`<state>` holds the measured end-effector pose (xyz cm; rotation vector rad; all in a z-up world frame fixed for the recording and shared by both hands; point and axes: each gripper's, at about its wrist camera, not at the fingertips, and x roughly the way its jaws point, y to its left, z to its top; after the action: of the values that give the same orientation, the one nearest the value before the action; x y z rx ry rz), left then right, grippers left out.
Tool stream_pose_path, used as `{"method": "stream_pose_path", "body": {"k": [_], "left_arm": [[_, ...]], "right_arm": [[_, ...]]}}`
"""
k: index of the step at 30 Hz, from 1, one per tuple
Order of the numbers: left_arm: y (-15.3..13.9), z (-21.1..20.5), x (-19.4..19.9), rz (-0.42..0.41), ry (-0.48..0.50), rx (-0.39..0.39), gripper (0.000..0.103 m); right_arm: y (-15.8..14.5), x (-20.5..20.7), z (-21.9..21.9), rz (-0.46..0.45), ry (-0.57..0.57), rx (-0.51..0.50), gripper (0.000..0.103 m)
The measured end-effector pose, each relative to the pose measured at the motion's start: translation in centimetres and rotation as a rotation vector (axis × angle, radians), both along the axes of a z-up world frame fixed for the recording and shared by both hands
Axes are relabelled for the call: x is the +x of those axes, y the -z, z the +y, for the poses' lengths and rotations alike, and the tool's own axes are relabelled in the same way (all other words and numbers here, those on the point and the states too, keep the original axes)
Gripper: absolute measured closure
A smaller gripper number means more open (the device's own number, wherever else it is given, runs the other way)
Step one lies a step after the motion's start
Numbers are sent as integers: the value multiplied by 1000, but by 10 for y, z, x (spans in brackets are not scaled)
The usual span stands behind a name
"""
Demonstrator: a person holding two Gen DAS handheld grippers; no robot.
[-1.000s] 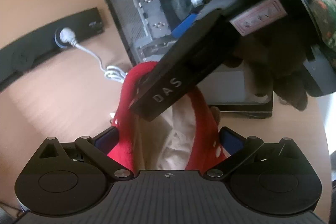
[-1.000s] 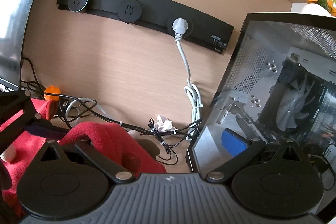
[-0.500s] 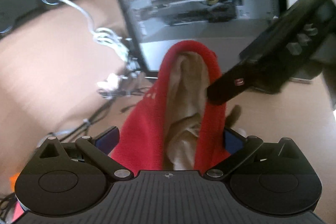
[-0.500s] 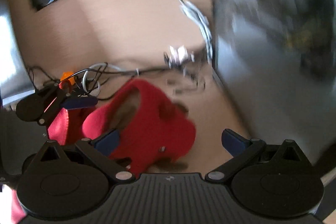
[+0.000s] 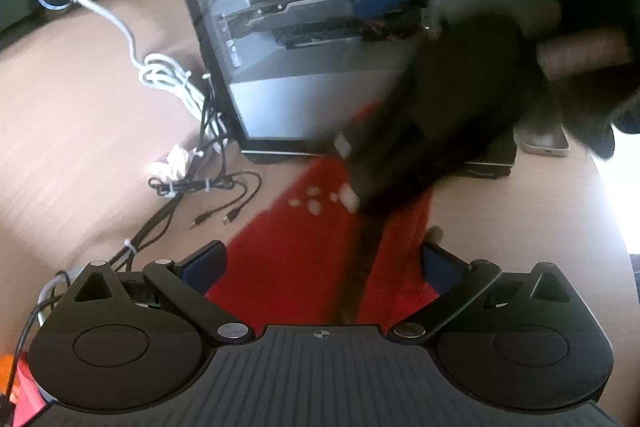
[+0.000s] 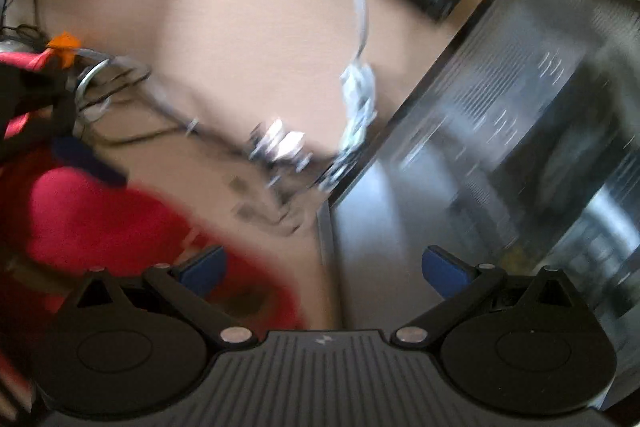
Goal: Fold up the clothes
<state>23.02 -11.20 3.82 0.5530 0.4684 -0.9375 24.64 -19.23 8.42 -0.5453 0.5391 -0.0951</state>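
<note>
Now our left tongs (image 5: 320, 259) straddle the red garment (image 5: 288, 251), seemingly pinning it to the tabletop (image 5: 80, 131). Our right tongs (image 6: 324, 267) sit spread, holding nothing, near its far edge for folding.

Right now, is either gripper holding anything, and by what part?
The left gripper has the red garment between its wide-open fingers; a grip cannot be told. The right gripper is open and holds nothing.
</note>
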Motion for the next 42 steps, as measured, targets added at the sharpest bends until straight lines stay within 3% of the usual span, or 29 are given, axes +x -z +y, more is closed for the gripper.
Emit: {"method": "stream_pose_path", "body": {"k": [2,5,10,14,20,25,27,28,29,32,36,37,42], "left_arm": [[0,0,-5,-25,3,3,0],[1,1,-5,-46,4,17,0],[0,4,-11,-40,33,27,0],[0,-4,-19,-83,64,33,0],[-6,-9,5,-82,-41,-49,0],[-10,-5,20,-43,-79,-117,2],[-7,-7,21,-24,-64,-101,24],[-4,-9,21,-10,-51,-84,45],[0,-11,22,11,-37,-65,57],[10,-14,22,29,-37,-47,78],[7,-9,24,21,-79,-61,81],[4,-6,25,21,-91,-72,82],[-15,18,20,42,-170,-127,83]], "right_arm": [[-19,-7,-7,7,-55,86,0],[-23,-6,-15,152,-121,153,0],[17,2,-16,250,-26,-7,0],[18,8,-17,125,59,-83,0],[-32,-1,-15,-56,-50,181,0],[-41,0,1,-106,-102,136,0],[-40,3,0,-112,-107,139,0],[-39,4,-1,-119,-108,146,0],[-40,4,-3,-132,-107,156,0],[-45,-4,-8,-140,-101,201,0],[-36,-6,-34,-22,-80,446,0],[-31,-7,-44,23,-68,547,0],[39,-12,-98,223,83,1219,0]]}}
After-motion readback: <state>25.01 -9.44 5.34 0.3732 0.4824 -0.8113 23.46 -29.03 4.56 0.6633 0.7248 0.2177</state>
